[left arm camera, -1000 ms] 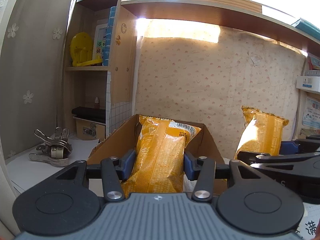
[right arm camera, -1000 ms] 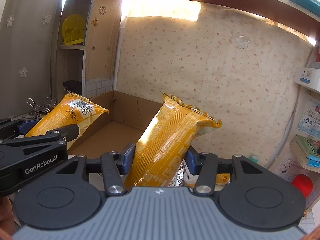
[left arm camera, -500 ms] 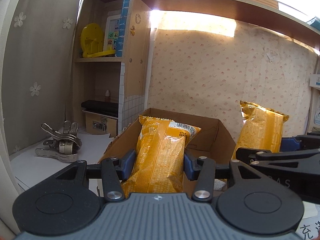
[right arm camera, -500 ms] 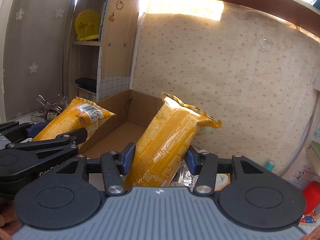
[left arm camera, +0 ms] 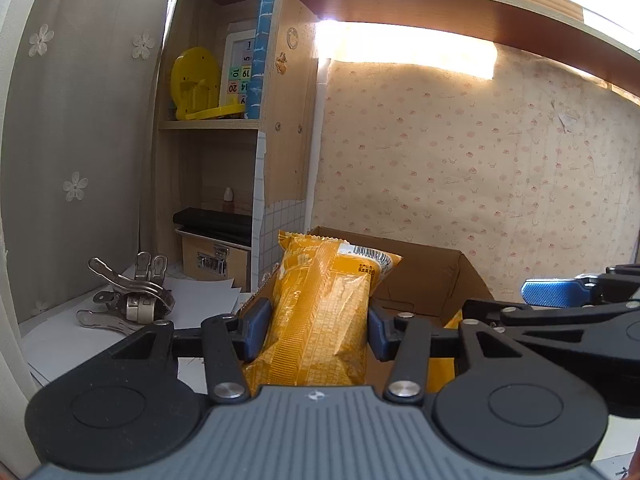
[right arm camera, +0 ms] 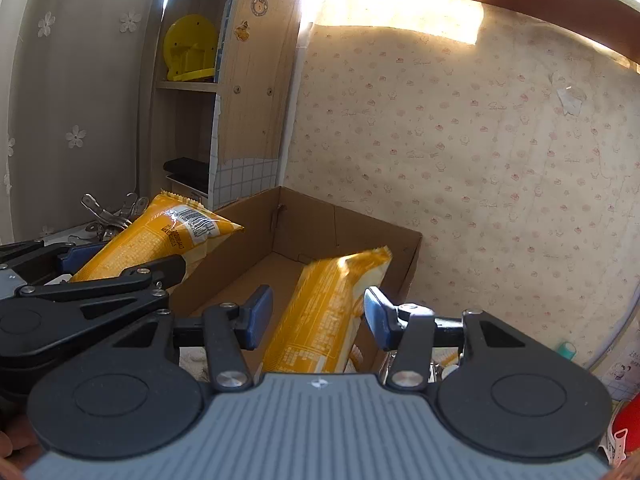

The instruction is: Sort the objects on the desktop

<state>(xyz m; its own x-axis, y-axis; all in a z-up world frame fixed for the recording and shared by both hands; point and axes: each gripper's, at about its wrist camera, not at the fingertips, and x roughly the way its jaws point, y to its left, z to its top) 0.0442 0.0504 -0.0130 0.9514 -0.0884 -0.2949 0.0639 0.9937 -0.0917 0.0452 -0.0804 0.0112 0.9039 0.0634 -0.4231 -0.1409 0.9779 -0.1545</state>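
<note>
My left gripper [left arm camera: 316,316] is shut on a yellow snack packet [left arm camera: 324,280], which stands up between the blue pads in front of the open cardboard box [left arm camera: 424,276]. In the right wrist view that same packet [right arm camera: 160,232] pokes over the box's left wall [right arm camera: 240,232]. My right gripper [right arm camera: 318,314] has a second yellow packet [right arm camera: 332,300] between its pads. This packet is blurred and tilted low, with its far end over the box floor. Its right edge meets the right pad, and a thin gap shows at the left pad. The right gripper [left arm camera: 516,300] sits just right of the left one.
Metal spring clips [left arm camera: 128,300] and loose white papers [left arm camera: 204,300] lie on the desk to the left. A wooden shelf unit [left arm camera: 276,160] holds a yellow toy [left arm camera: 196,84] and a small latched case [left arm camera: 216,260]. Foil wrappers [right arm camera: 440,360] and a red object [right arm camera: 626,424] lie to the right.
Both grippers have swung left, so the shelf and box sit further right in view. The right packet has tipped from steeply upright to low over the box. The left packet is unchanged in its grip.
</note>
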